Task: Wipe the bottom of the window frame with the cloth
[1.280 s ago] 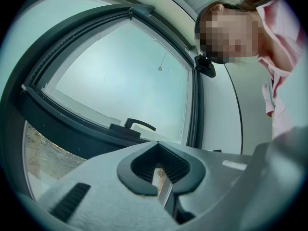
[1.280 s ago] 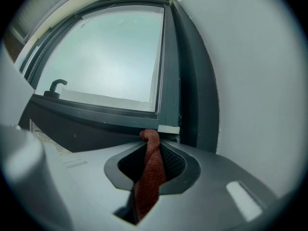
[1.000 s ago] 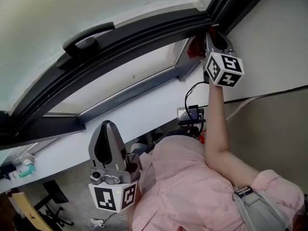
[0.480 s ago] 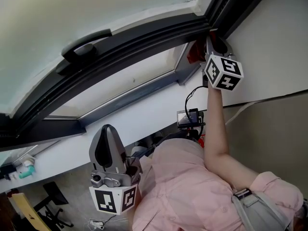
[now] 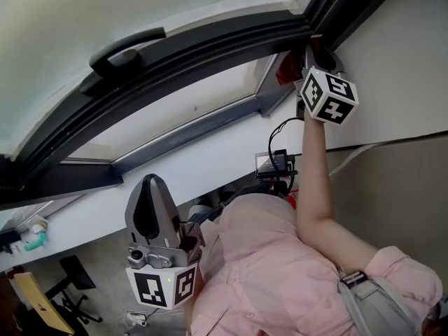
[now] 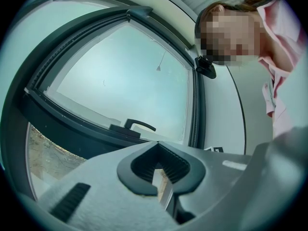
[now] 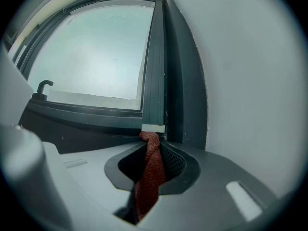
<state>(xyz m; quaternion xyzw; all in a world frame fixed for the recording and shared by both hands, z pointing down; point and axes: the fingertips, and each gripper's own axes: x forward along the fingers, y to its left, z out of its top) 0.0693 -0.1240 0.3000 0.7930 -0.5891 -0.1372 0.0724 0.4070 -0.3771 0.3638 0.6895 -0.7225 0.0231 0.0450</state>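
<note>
The right gripper has its jaws clamped on one rust-red cloth, which runs up between the pads as a twisted strip and pokes out past the jaw tips. The cloth's end touches the dark window frame straight ahead of the jaws, in the frame's lower corner, directly under a small white block. In the head view this gripper is raised into that corner, with a bit of cloth showing just to its left. The one window handle sits far to the left of the right gripper's jaws. The left gripper is held low, well away from the frame, its jaws together with nothing pinched between them; the same handle lies ahead of it and slightly left. Two grippers are in view.
</note>
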